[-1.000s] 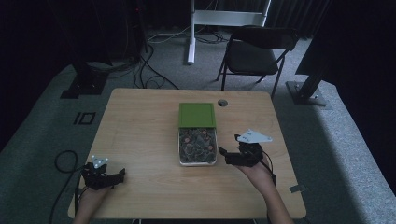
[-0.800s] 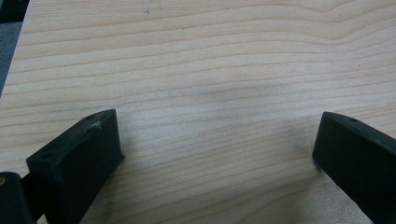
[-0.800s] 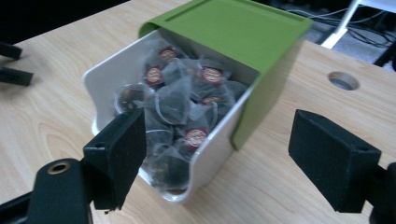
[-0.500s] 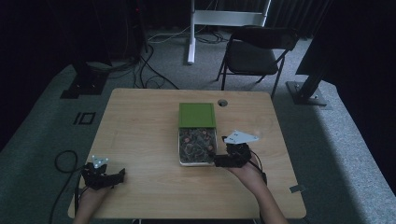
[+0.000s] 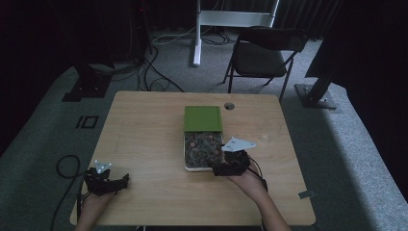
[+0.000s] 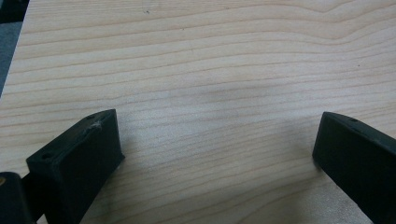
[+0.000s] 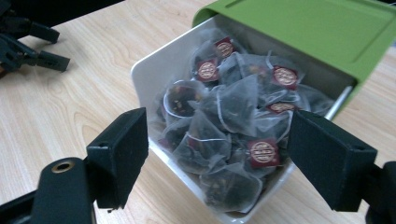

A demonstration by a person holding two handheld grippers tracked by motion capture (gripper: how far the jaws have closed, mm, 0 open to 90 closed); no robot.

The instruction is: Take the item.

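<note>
the white plastic box (image 7: 154, 70) with a green sliding lid (image 7: 322, 28), full of mesh tea bags with dark red tags (image 7: 219, 121), stands in the middle of the light wooden table (image 5: 144, 130). the right gripper (image 5: 226, 166) is at its near right corner, jaws spread wide on both sides of the open end, touching no bag. the left gripper (image 5: 107, 180) rests well apart at the near left table edge, jaws also spread, over bare wood.

My right gripper (image 5: 230, 166) is hovering forward of me at the middle of the table, its jaws gaping wide and angled downward. My left gripper (image 5: 107, 182) is resting low near the table's near left corner, jaws spread wide apart.
</note>
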